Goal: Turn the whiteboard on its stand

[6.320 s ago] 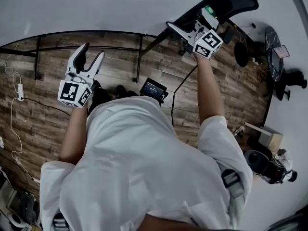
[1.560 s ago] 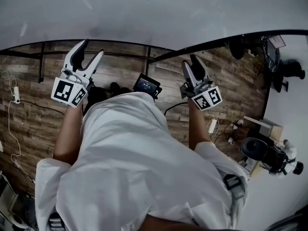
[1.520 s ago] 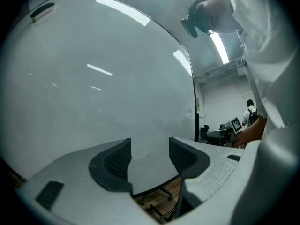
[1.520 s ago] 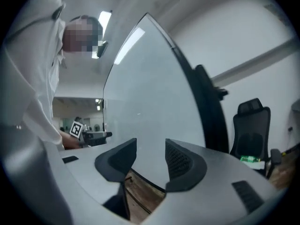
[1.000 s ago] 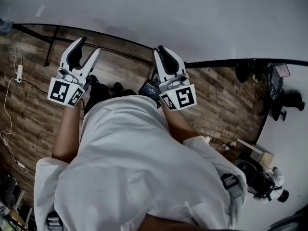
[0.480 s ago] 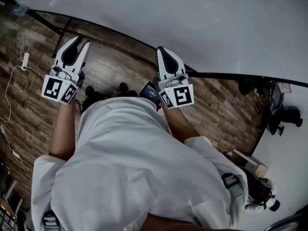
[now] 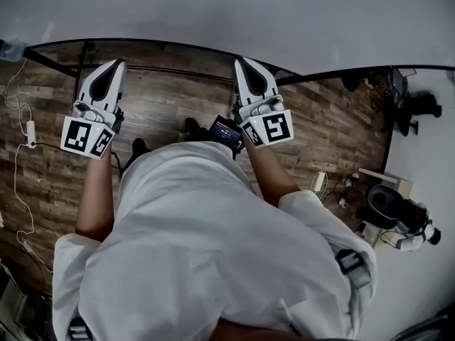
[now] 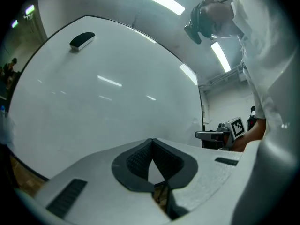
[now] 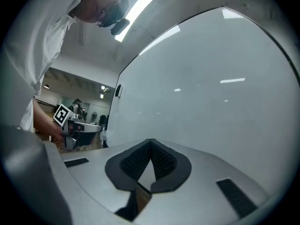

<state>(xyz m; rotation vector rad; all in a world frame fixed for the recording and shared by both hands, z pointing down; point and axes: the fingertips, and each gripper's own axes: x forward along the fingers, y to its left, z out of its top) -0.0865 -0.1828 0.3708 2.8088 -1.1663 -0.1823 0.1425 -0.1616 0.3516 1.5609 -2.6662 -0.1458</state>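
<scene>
**Whiteboard up front, both claws shut at its bottom edge**

The whiteboard [image 7: 213, 13] is the biggest thing here. In the head view it fills the top, from 10 o'clock round to 2 o'clock, with a thin black rim along its lower edge. It also fills most of the left gripper view [image 8: 103, 93] and the right gripper view [image 9: 211, 93]. A black bar of the stand [image 7: 80, 66] shows under it at 10 o'clock.

The wood floor [image 7: 163, 112] lies below the board. The person's white shirt [image 7: 206, 247] covers the bottom half of the head view.

The left gripper [image 7: 116, 64] is at 10 o'clock. Its tip points at the board's bottom edge. In its own view [image 8: 151, 139] the two jaws are pressed together at the tips, with nothing between them.

The right gripper [image 7: 239, 60] is at 1 o'clock, also with its tip up at the board's edge. In its own view [image 9: 151, 139] the jaws meet at the tips too, and hold nothing.

I cannot tell if either tip touches the board.

A small screen [image 7: 226, 132] sits by the person's chest, just beside the right gripper.

A dark eraser [image 8: 82, 40] sticks to the board at 11 o'clock in the left gripper view.
</scene>
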